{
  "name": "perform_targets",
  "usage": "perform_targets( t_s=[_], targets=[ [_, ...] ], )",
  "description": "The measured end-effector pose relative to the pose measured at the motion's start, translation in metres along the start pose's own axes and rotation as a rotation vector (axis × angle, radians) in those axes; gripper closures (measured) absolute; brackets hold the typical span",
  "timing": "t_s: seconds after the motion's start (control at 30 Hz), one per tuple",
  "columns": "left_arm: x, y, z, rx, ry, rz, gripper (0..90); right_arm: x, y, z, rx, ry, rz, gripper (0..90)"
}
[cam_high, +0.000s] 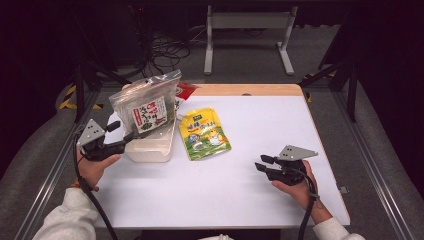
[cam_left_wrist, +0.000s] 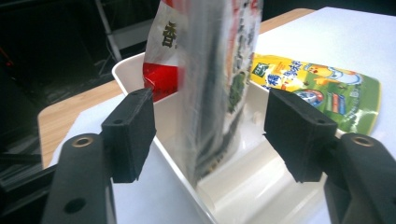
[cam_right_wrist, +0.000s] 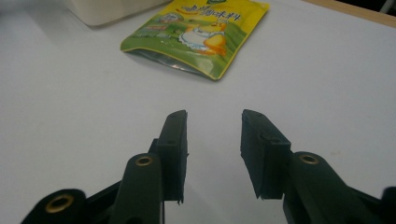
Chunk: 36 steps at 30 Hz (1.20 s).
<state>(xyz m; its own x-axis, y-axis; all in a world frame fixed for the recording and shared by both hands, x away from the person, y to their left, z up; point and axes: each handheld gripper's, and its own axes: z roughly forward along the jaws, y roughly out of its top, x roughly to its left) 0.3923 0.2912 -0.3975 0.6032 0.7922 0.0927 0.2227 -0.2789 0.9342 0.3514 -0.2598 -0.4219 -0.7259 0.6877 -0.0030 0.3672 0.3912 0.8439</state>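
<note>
Placing a packet upright in a tub. The seaweed packet (cam_high: 146, 107) stands on edge in the white tub (cam_high: 150, 149), which sits at about nine o'clock on the bench (cam_high: 240, 190); a red packet (cam_high: 186, 90) shows behind it at the tub's far end. The left gripper (cam_high: 122, 134) sits at the tub's near corner, its fingers (cam_left_wrist: 130, 133) spread to either side of the seaweed packet (cam_left_wrist: 215, 88) with clear gaps, so neither pad presses on the film. The step in hand is judged to be the release of this packet into the tub (cam_left_wrist: 233, 186).

To do it well, the left gripper should draw straight back along its own line, keeping both fingers off the film, since a brush against the tall, light packet could tip it over the tub wall. The packet leans slightly; a check that it rests against the red packet (cam_left_wrist: 161, 79) before the hand leaves seems prudent.

The yellow pouch (cam_high: 204, 134) lies flat at the bench's centre, just beside the tub at its three o'clock. The right gripper (cam_high: 264, 166) rests near five o'clock, well apart from the pouch (cam_right_wrist: 196, 35), fingers (cam_right_wrist: 173, 149) partly spread with nothing between them. It is well placed to reach for the pouch next, approaching low to catch an edge.
</note>
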Motion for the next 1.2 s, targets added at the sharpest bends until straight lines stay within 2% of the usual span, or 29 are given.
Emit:
perform_targets(
  t_s=[0.13,0.23,0.37,0.47,0.53,0.6,0.63,0.7,0.77,0.83,0.87,0.93,1.0,1.1,1.2],
  targets=[
    [-0.015,-0.006,-0.016,0.014,0.017,0.017,29.2,-0.007,0.011,0.007,-0.019,0.005,0.008,61.9],
    [-0.031,-0.012,-0.027,0.022,0.001,0.023,27.1,-0.011,0.017,0.014,-0.026,0.009,0.017,61.3],
    [-0.055,-0.021,-0.032,0.064,-0.079,0.038,25.9,-0.013,0.028,0.029,-0.032,0.016,0.036,57.9],
    [-0.07,-0.031,-0.028,0.099,-0.149,0.013,25.4,-0.012,0.036,0.046,-0.026,0.028,0.044,54.9],
    [-0.083,-0.039,-0.02,0.169,-0.169,0.059,24.3,-0.01,0.043,0.062,-0.007,0.032,0.051,49.3],
    [-0.089,-0.042,-0.014,0.196,-0.19,0.074,23.6,-0.008,0.046,0.075,0.001,0.031,0.057,46.9],
    [-0.089,-0.042,-0.014,0.196,-0.19,0.074,23.3,-0.008,0.048,0.084,0.005,0.043,0.072,46.1],
    [-0.095,-0.045,-0.006,0.223,-0.216,0.096,22.7,-0.008,0.05,0.098,0.026,0.048,0.094,41.4],
    [-0.098,-0.046,-0.003,0.233,-0.226,0.1,22.2,-0.008,0.051,0.104,0.034,0.044,0.106,39.1],
    [-0.101,-0.047,0.003,0.25,-0.238,0.113,22.0,-0.011,0.052,0.12,0.045,0.05,0.141,35.9],
    [-0.103,-0.048,0.005,0.258,-0.245,0.12,21.9,-0.013,0.053,0.128,0.06,0.034,0.153,33.3],
    [-0.106,-0.049,0.009,0.274,-0.261,0.138,21.5,-0.019,0.052,0.14,0.072,0.054,0.215,31.3],
    [-0.107,-0.049,0.01,0.278,-0.268,0.148,21.3,-0.024,0.052,0.148,0.096,0.037,0.232,27.4],
    [-0.107,-0.049,0.011,0.277,-0.275,0.154,20.9,-0.026,0.054,0.155,0.106,0.068,0.252,24.1],
    [-0.108,-0.049,0.012,0.287,-0.278,0.16,20.2,-0.023,0.058,0.161,0.126,0.118,0.247,22.4]
  ],
)
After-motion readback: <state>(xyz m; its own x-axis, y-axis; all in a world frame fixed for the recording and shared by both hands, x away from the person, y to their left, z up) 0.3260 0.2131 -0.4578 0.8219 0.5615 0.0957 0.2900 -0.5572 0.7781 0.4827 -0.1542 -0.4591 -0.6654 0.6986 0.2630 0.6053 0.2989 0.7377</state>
